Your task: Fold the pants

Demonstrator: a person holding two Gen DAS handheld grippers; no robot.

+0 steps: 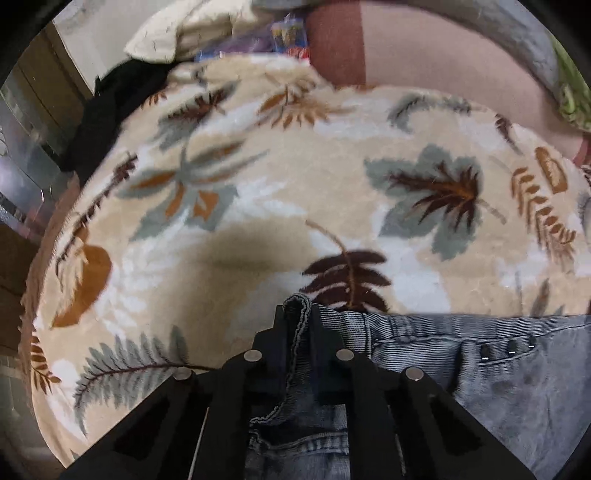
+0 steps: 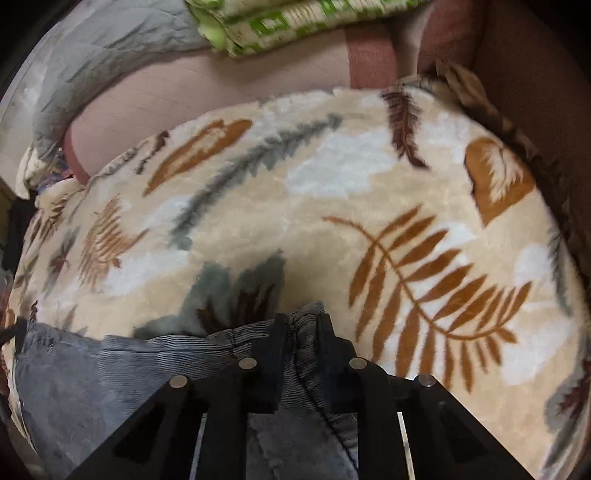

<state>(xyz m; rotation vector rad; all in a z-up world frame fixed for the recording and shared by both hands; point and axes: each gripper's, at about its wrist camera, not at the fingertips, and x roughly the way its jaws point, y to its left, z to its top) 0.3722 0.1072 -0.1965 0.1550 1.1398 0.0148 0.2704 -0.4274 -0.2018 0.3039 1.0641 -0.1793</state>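
Observation:
Grey-blue corduroy pants (image 1: 498, 376) lie flat on a cream blanket with a leaf print (image 1: 258, 206). Their waistband runs across the bottom of both views. My left gripper (image 1: 300, 314) is shut on the left end of the waistband, and a bunched fold of cloth pokes up between its black fingers. In the right wrist view the same pants (image 2: 85, 369) spread to the left, and my right gripper (image 2: 303, 321) is shut on the right end of the waistband, with ribbed cloth pinched between the fingers. Both grippers point steeply down at the blanket (image 2: 332, 192).
Beyond the blanket lies a pink-brown sheet (image 1: 424, 59). A grey quilt (image 2: 110, 40) and a green-patterned cloth (image 2: 295, 18) are heaped at the far side. A cream pillow (image 1: 192, 26) and dark clothing (image 1: 110, 110) lie at the far left.

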